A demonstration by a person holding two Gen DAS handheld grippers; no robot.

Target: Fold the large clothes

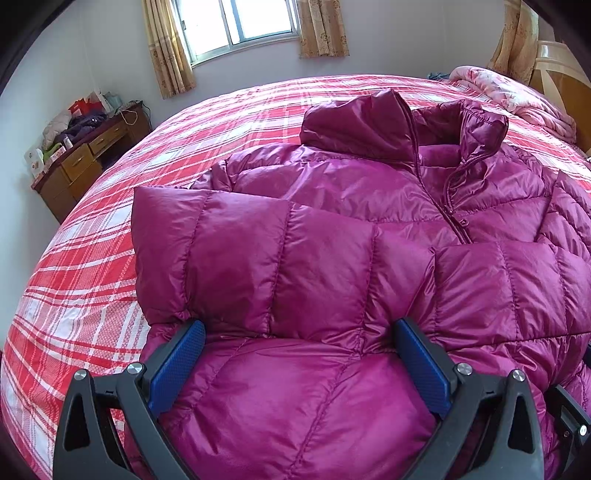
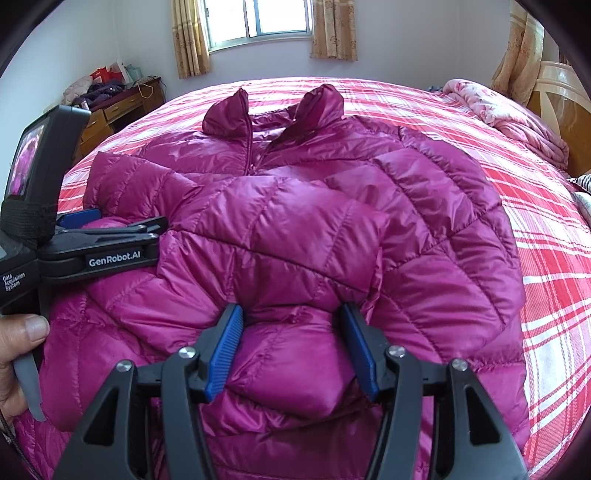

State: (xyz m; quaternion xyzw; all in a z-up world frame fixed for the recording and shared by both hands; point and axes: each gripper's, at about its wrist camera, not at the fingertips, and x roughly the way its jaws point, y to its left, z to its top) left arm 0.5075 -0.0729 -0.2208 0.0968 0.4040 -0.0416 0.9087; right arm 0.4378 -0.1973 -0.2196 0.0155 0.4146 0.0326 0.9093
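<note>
Left tongs [image 1: 299,362] and right tongs [image 2: 293,349] both stood apart over purple down jacket [image 2: 295,229] on plaid bed [image 2: 554,258]; left body read "GenRobot.AI", "Data Acquisition System".

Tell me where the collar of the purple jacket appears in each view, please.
Left wrist: collar upper right of centre, above the zipper.
Right wrist: collar upper centre, slightly left.
Shared landmark: window on the far wall, above the red plaid bedspread.

Daylight enters a curtained window [image 1: 243,22] in the pale wall [image 1: 92,48] above a cluttered wooden desk [image 1: 88,155].
</note>
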